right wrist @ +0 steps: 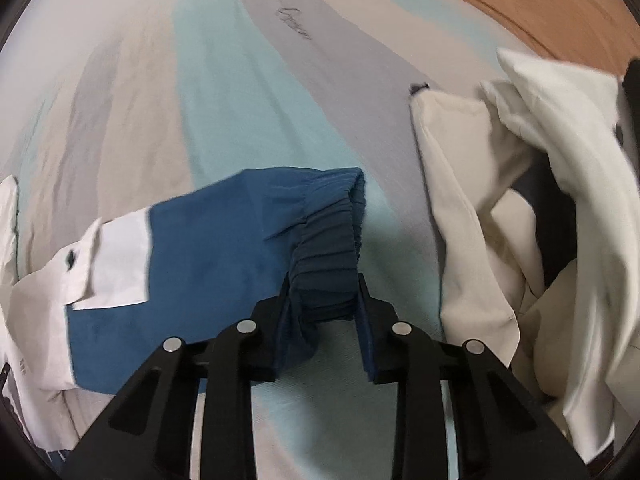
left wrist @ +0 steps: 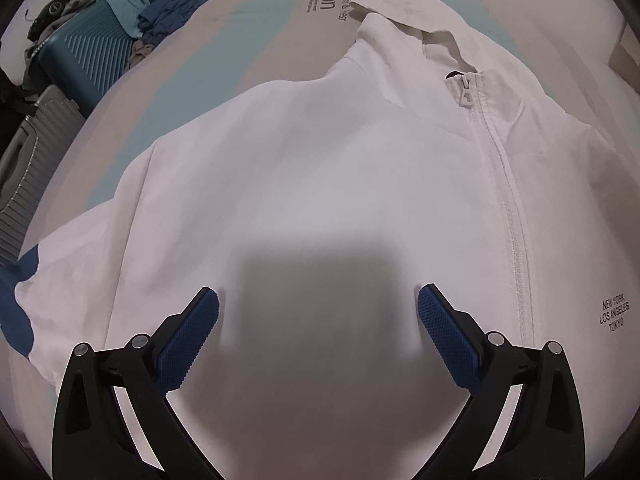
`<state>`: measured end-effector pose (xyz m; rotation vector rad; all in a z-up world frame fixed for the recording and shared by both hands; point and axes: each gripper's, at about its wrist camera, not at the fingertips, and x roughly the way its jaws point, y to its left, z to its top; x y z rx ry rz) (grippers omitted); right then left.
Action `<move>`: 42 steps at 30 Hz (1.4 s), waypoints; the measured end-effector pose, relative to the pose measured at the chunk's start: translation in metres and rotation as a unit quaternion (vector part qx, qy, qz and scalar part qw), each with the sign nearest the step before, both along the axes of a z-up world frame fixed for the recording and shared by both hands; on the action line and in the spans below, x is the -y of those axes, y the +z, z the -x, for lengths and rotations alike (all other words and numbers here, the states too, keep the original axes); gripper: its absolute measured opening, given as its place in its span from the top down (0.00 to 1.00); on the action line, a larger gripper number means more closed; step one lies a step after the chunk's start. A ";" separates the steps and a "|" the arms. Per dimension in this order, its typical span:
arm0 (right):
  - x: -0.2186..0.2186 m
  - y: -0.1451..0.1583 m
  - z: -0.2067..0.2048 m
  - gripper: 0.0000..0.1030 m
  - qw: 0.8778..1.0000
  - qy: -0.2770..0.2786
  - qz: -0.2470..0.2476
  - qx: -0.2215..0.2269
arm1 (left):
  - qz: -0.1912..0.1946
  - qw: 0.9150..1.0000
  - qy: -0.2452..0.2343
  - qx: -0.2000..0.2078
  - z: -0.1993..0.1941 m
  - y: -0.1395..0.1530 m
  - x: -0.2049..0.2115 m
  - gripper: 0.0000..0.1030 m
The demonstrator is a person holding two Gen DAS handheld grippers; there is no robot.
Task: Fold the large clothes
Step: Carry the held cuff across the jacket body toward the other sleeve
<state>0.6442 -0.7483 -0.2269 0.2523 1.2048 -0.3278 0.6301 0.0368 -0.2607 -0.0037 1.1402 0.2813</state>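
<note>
Over the bed [left wrist: 248, 32], seen from the left wrist, the left gripper [left wrist: 318, 312] hangs with jaws wide apart above the white jacket [left wrist: 320, 168], spread flat. From the right wrist, the right gripper [right wrist: 322, 300] has its jaws clamped on the jacket's blue cuff [right wrist: 328, 240].

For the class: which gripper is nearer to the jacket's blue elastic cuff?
Right. The right gripper has the blue cuff between its fingers. The left gripper hovers open over the jacket body, beside the zip.
</note>
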 end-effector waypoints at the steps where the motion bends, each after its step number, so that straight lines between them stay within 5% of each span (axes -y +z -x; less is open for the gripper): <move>1: -0.007 0.007 -0.002 0.74 1.000 0.007 0.005 0.005 | -0.002 1.000 -0.001 -0.002 -0.001 -0.001 0.001 0.06; 10: -0.130 0.073 -0.009 0.75 0.992 0.113 0.035 0.045 | -0.006 1.000 0.004 0.003 0.006 0.022 0.007 0.06; 20: -0.334 0.107 -0.012 0.75 0.977 0.196 -0.046 0.071 | 0.013 0.999 0.029 0.032 0.043 0.076 -0.036 0.06; 32: -0.552 0.111 -0.003 0.75 0.965 0.226 -0.102 0.088 | 0.037 0.997 0.035 0.063 0.082 0.097 -0.156 0.06; 42: -0.710 0.101 0.011 0.75 0.941 0.311 -0.100 0.083 | 0.021 0.994 0.070 0.082 0.116 0.109 -0.273 0.06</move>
